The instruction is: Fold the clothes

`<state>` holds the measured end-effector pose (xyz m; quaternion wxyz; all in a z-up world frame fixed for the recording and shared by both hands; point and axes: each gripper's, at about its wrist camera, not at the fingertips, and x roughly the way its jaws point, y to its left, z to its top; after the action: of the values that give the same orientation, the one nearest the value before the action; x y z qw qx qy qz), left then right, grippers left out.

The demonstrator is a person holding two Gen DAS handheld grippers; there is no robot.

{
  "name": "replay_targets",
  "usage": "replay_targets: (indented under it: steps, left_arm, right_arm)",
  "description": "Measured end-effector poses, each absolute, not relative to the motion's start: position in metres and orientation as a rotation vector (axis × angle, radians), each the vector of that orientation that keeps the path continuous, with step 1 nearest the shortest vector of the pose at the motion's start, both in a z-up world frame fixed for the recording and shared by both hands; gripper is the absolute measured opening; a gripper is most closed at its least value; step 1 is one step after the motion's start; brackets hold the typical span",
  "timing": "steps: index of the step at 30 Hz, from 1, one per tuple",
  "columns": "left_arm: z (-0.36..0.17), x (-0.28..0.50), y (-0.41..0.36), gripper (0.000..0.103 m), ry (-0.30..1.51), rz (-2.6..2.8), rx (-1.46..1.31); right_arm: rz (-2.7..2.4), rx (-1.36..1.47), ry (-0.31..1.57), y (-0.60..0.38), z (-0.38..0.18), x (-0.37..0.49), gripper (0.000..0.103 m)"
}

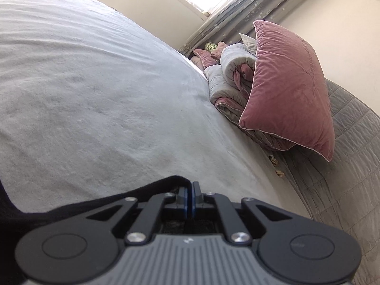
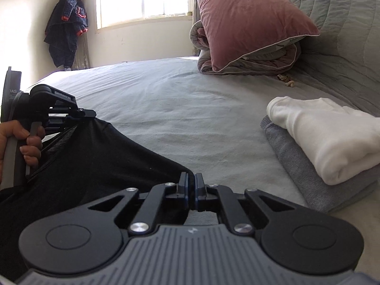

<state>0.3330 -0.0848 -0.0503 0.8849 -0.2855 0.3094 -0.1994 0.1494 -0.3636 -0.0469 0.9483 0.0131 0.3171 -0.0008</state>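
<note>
Pinching a black garment (image 2: 90,156) at two spots, both grippers have their jaws closed tight on its edge above a pale grey bedsheet (image 2: 180,109). The right gripper (image 2: 190,185) clamps one corner; the left gripper (image 2: 91,114), held by a hand (image 2: 21,142), clamps another. Right of the garment sits a folded white garment (image 2: 332,133) atop a folded grey towel (image 2: 306,178). Beyond it, a pink pillow (image 2: 249,19) leans on a rolled duvet (image 2: 261,57).

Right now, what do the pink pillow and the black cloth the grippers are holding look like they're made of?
The pink pillow looks like velvet or a similar plush fabric: soft sheen, light and dark patches, pale piped edge. The black cloth looks like thin matte knit, perhaps cotton jersey, since it stretches smoothly between the left gripper and right gripper, both shut on it. The exact fibre is unclear.
</note>
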Motion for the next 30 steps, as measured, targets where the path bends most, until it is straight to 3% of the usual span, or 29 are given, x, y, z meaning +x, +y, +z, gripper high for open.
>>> replay_targets:
  steps: [11, 15, 17, 19, 20, 22, 25, 30]
  left_arm:
    - [-0.082, 0.346, -0.110, 0.004, 0.682, -0.392, -0.533]
    - [-0.077, 0.343, -0.111, 0.006, 0.689, -0.397, -0.514]
    - [-0.074, 0.340, -0.112, 0.016, 0.695, -0.415, -0.511]
    - [-0.069, 0.336, -0.112, 0.038, 0.698, -0.429, -0.514]
    - [-0.066, 0.333, -0.112, 0.042, 0.700, -0.432, -0.515]
    - [-0.060, 0.328, -0.110, 0.057, 0.706, -0.429, -0.517]
    - [-0.054, 0.320, -0.106, 0.068, 0.727, -0.429, -0.531]
    - [-0.048, 0.298, -0.095, 0.076, 0.738, -0.418, -0.517]
  right_arm:
    - [-0.161, 0.014, 0.630, -0.379, -0.056, 0.157, 0.005]
    - [-0.162, 0.030, 0.632, -0.379, -0.055, 0.156, 0.010]
    - [-0.164, 0.037, 0.631, -0.378, -0.054, 0.155, 0.016]
    - [-0.165, 0.044, 0.628, -0.378, -0.054, 0.154, 0.021]
    - [-0.167, 0.051, 0.625, -0.379, -0.053, 0.154, 0.024]
    - [-0.170, 0.068, 0.615, -0.380, -0.052, 0.153, 0.039]
    - [-0.163, 0.094, 0.602, -0.382, -0.050, 0.151, 0.040]
    - [-0.160, 0.096, 0.591, -0.379, -0.048, 0.149, 0.045]
